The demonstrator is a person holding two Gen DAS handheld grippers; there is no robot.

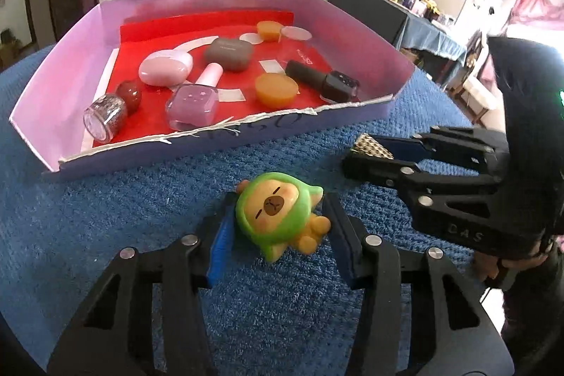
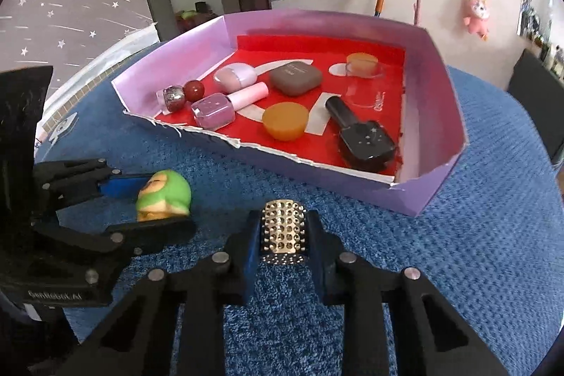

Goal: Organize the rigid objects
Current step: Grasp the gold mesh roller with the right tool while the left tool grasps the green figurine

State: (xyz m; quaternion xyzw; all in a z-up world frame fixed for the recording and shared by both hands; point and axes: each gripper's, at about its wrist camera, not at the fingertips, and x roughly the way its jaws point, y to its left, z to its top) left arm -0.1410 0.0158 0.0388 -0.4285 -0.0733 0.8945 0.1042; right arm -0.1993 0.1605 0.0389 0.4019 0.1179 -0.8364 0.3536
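L gripper (image 1: 278, 221) snug round capybara toy (image 1: 278, 214), R gripper (image 2: 283, 235) pinching studded piece (image 2: 283, 228), torn-edged tray (image 1: 246, 133) just ahead.

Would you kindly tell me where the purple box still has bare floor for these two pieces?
Bare red floor lies by the right wall of the purple box, behind the black nail-polish bottle, and along the back wall. The left half is crowded around the pink nail-polish bottle.
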